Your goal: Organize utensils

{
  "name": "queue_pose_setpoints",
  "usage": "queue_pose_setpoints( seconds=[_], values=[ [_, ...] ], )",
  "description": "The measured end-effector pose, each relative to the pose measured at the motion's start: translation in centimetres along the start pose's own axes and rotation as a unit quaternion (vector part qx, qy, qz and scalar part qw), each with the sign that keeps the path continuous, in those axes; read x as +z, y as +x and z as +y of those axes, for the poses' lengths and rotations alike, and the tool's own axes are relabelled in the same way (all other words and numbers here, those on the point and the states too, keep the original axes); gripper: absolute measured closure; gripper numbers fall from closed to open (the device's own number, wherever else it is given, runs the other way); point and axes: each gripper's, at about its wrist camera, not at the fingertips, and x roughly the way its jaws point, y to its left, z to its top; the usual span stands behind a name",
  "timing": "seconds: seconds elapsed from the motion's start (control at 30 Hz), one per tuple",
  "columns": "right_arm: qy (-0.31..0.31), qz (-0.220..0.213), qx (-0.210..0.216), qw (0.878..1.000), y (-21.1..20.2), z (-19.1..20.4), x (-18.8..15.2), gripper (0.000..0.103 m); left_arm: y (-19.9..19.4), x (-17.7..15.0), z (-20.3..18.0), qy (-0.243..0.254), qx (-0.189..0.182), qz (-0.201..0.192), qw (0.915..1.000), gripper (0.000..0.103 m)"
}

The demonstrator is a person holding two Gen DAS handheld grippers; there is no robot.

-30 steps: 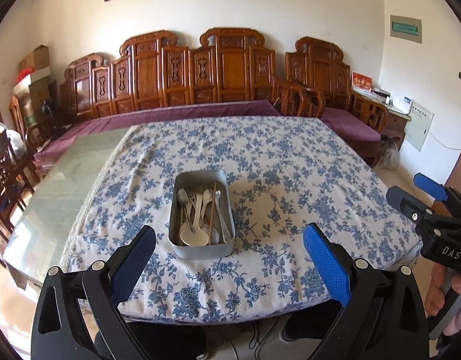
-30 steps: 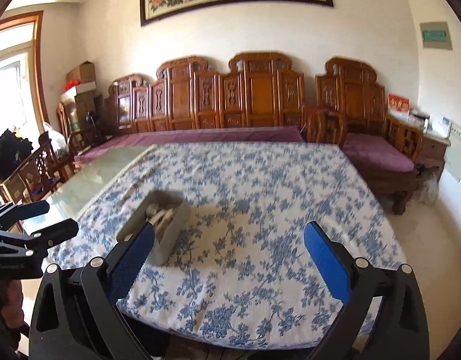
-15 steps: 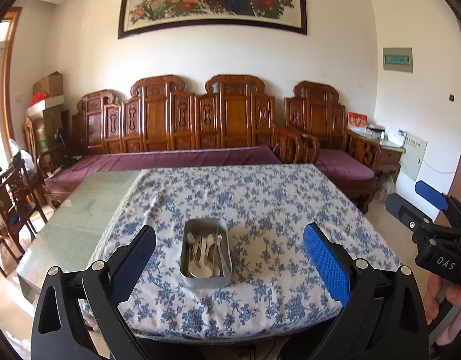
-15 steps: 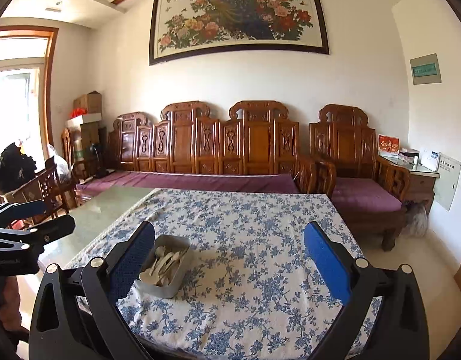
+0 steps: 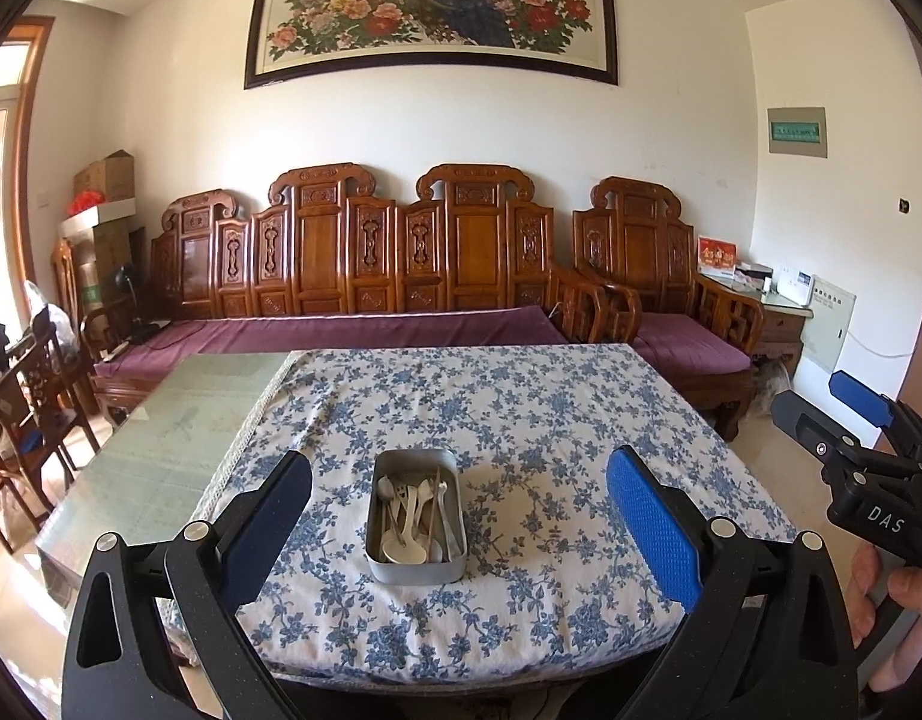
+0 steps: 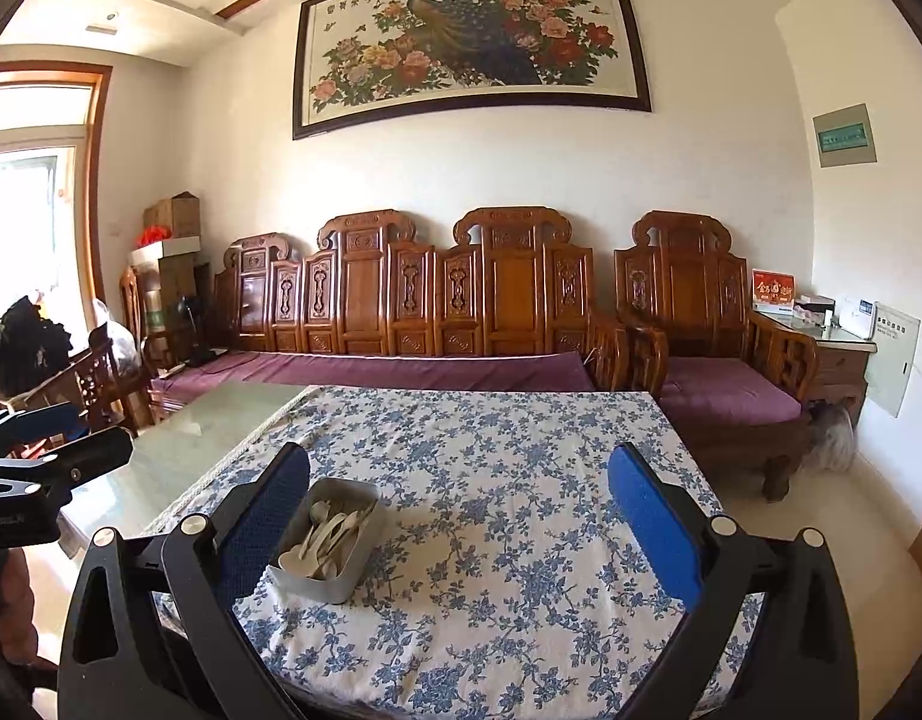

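Note:
A grey metal tin (image 5: 416, 516) (image 6: 329, 546) stands near the front edge of the table on a blue-flowered cloth (image 5: 520, 420) (image 6: 490, 480). Inside it lie several utensils (image 5: 413, 519) (image 6: 326, 534): white and metal spoons, a fork, brown chopsticks. My left gripper (image 5: 458, 507) hangs open in front of the table, well back from the tin, nothing between its fingers. My right gripper (image 6: 458, 507) is open too, empty, with the tin to the left of its centre. In the left wrist view the right gripper (image 5: 844, 426) shows at the right edge, held by a hand.
The cloth covers the right part of a glass-topped table (image 5: 161, 438) (image 6: 191, 438). Behind it runs a carved wooden bench with purple cushions (image 5: 365, 330) (image 6: 401, 369). A wooden armchair (image 5: 670, 324) stands at the right, dark chairs (image 5: 35, 396) at the left.
Both grippers have pulled back from the table and tilted upward, so the tin looks smaller and the wall painting has come into view. Both stay open and empty.

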Motion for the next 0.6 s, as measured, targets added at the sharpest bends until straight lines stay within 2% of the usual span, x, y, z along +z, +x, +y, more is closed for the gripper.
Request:
queue_pose_setpoints(
  seconds=[0.6],
  values=[
    [0.002,0.001,0.003,1.000,-0.01,0.39,-0.03,0.003,0.05,-0.24,-0.12,0.002,0.002,0.000,1.0000,0.008]
  ],
)
